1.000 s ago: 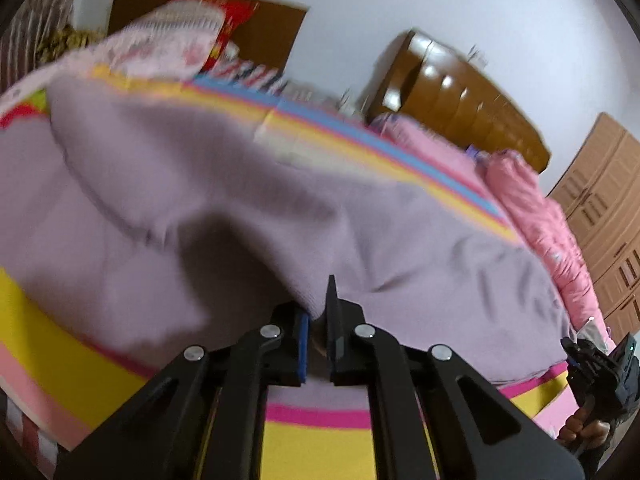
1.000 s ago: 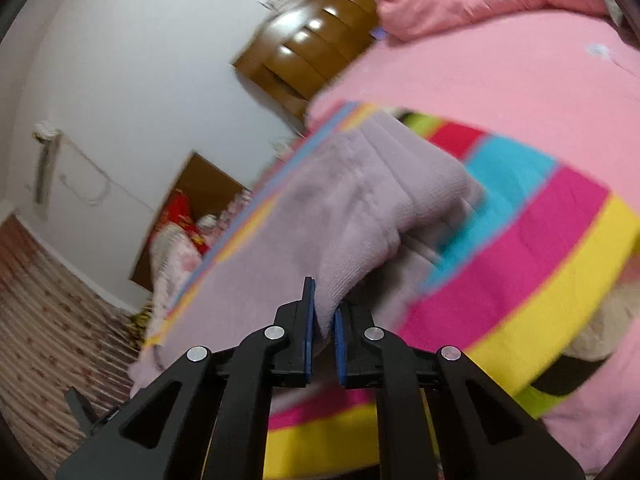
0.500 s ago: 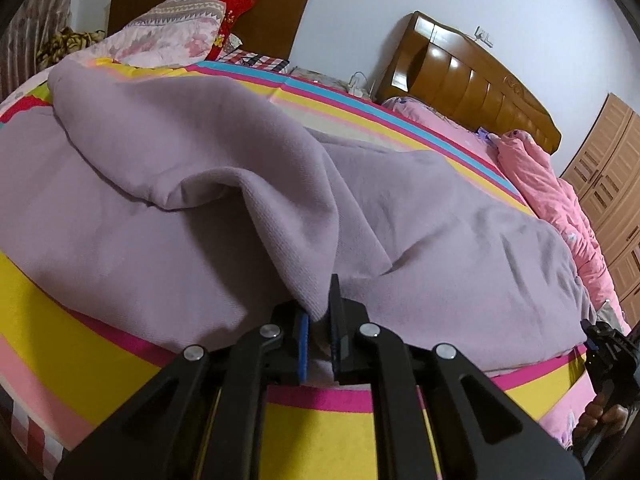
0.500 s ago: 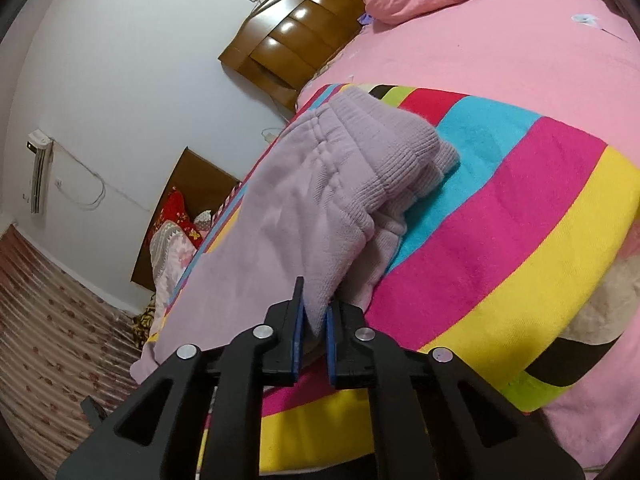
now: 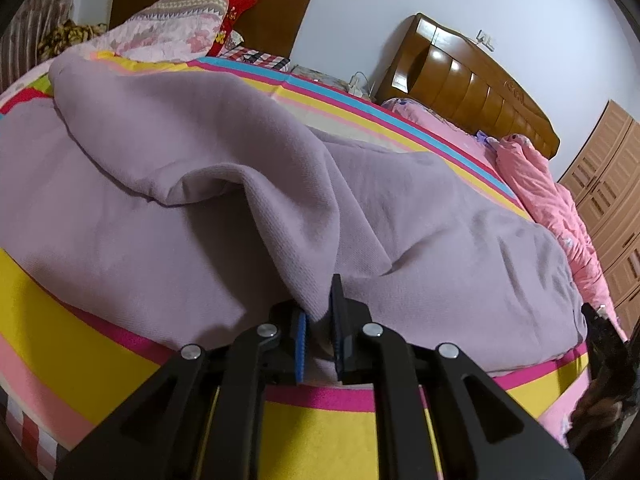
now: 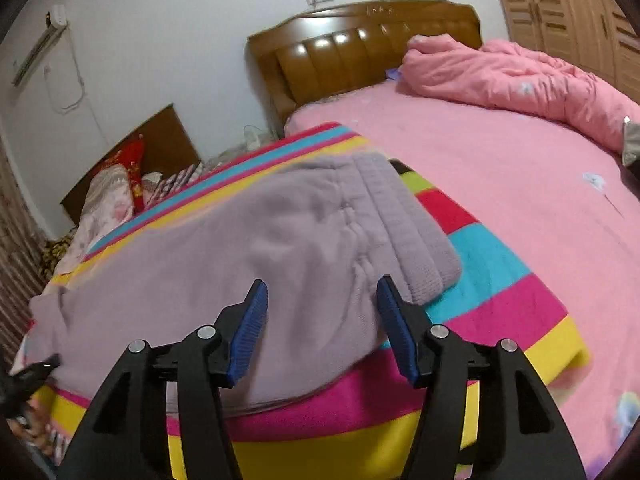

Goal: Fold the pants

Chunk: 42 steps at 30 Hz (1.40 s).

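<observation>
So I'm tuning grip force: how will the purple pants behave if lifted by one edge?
The purple pants look floppy: fabric drapes in soft folds from the shut left gripper. Probably grippy, given the fleecy knit. The thick ribbed waistband may sag heaviest.

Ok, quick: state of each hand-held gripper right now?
Left hand-held gripper: closed on a fold of the pants.
Right hand-held gripper: open, holding nothing, above the pants.

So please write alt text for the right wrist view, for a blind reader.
The right tool is open, its blue pads either side of lilac pants lying on a striped blanket. Behind are a pink bed and wooden headboard.
</observation>
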Motion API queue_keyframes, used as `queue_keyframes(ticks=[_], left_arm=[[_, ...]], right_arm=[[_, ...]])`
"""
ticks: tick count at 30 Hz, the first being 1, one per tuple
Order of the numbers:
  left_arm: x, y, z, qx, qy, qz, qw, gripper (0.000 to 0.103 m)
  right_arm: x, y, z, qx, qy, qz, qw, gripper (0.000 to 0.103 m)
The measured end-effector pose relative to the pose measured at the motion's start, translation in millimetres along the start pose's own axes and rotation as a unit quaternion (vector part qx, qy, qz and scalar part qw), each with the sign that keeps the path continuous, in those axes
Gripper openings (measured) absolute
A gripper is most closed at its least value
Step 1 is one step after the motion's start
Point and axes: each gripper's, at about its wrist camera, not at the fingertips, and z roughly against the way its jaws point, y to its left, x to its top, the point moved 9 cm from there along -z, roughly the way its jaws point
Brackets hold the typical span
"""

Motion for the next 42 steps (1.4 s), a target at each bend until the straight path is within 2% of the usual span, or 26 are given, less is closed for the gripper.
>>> queue_keyframes(ticks=[3,5,6,7,9,10,11,13,16,21,24,26,27,29,31,32,34,35,36,38,39,40,41,42], left_arm=[[-1.5,-1.0,0.2,-0.001,-0.002,0.0,1.0,0.012],[-0.8,-0.9,0.8,0.007,-0.009,-0.009,0.9999,0.012],[-0.2,-0.7,1.0,0.01,-0.012,-0.013,0.9998,0.012],[-0.5,-2.5,1.3,0.018,-0.016,-0.022,0.9995,0.012],[0.3,-2.9,1.0,0.027,-0.017,-0.033,0.9989,0.013],[0.7,-3.2,1.2,0.03,-0.015,-0.037,0.9988,0.013],[0.6,-3.6,1.0,0.029,-0.013,-0.036,0.9989,0.014],[1.3,-1.0,2.4,0.021,-0.008,-0.026,0.9994,0.016],[0.7,0.0,2.6,0.017,-0.01,-0.028,0.9994,0.016],[-0.8,-0.9,2.8,0.026,-0.016,-0.042,0.9987,0.019],[-2.5,-3.3,4.0,0.023,-0.012,-0.041,0.9988,0.02],[-1.6,-1.9,3.8,0.018,-0.009,-0.038,0.9991,0.021],[-1.7,-1.7,4.0,0.015,-0.008,-0.037,0.9992,0.022],[-1.8,-0.5,4.4,0.009,-0.008,-0.035,0.9993,0.023],[-1.8,-1.2,4.6,-0.001,-0.008,-0.036,0.9993,0.028],[-2.3,-2.0,5.1,-0.01,-0.008,-0.035,0.9993,0.035],[-3.0,-6.4,7.7,-0.037,-0.005,-0.034,0.9987,0.058],[-3.5,-6.8,10.1,-0.045,-0.005,-0.033,0.9985,0.078],[-3.5,-4.0,14.7,-0.041,-0.008,-0.028,0.9987,0.092],[0.6,12.1,32.1,-0.03,-0.042,-0.009,0.9986,0.095],[2.2,20.7,40.6,-0.033,-0.055,-0.005,0.9979,0.095],[5.2,33.9,50.7,-0.031,-0.069,0.002,0.9971,0.095],[7.9,45.8,58.4,-0.022,-0.082,0.008,0.9964,0.095],[12.0,66.5,68.5,-0.001,-0.098,0.02,0.995,0.096]], right_arm=[[1.2,0.0,12.8,-0.038,0.01,-0.023,0.999,0.058],[7.5,24.4,23.7,-0.016,-0.013,0.007,1.0,0.059],[7.0,44.6,24.5,-0.004,-0.014,0.044,0.999,0.063],[1.6,64.6,19.7,0.017,-0.002,0.082,0.996,0.074],[-16.4,81.2,1.2,0.025,0.038,0.121,0.992,0.082],[-30.6,77.5,-15.5,0.004,0.077,0.128,0.989,0.082],[-38.9,73.0,-24.1,-0.004,0.095,0.127,0.987,0.082],[-40.4,71.0,-21.5,-0.006,0.085,0.132,0.988,0.083],[-29.4,74.2,-17.4,-0.048,0.101,0.118,0.987,0.082],[-8.5,130.9,-25.4,-0.018,0.075,0.168,0.983,0.087],[-14.1,155.1,-61.6,-0.005,0.116,0.195,0.974,0.087],[-28.0,154.8,-87.5,-0.025,0.165,0.198,0.966,0.087],[-26.3,151.0,-92.0,-0.018,0.157,0.179,0.971,0.092],[-25.2,145.6,-92.7,-0.011,0.157,0.162,0.974,0.093],[-25.7,145.4,-87.7,-0.022,0.16,0.168,0.972,0.093],[-24.3,144.4,-83.3,-0.028,0.163,0.166,0.972,0.093],[-13.1,145.5,-62.6,-0.052,0.14,0.144,0.978,0.093],[-6.6,155.5,-52.1,-0.046,0.123,0.131,0.983,0.093],[-3.5,168.8,-45.3,-0.028,0.113,0.126,0.985,0.093],[-2.0,214.2,-25.5,0.043,0.092,0.153,0.983,0.093],[-4.1,248.8,-13.0,0.093,0.08,0.187,0.975,0.093],[-8.5,285.4,-0.6,0.144,0.069,0.226,0.961,0.093],[-13.5,308.5,8.3,0.178,0.062,0.25,0.95,0.093],[-19.1,345.2,19.4,0.227,0.053,0.283,0.931,0.093]])
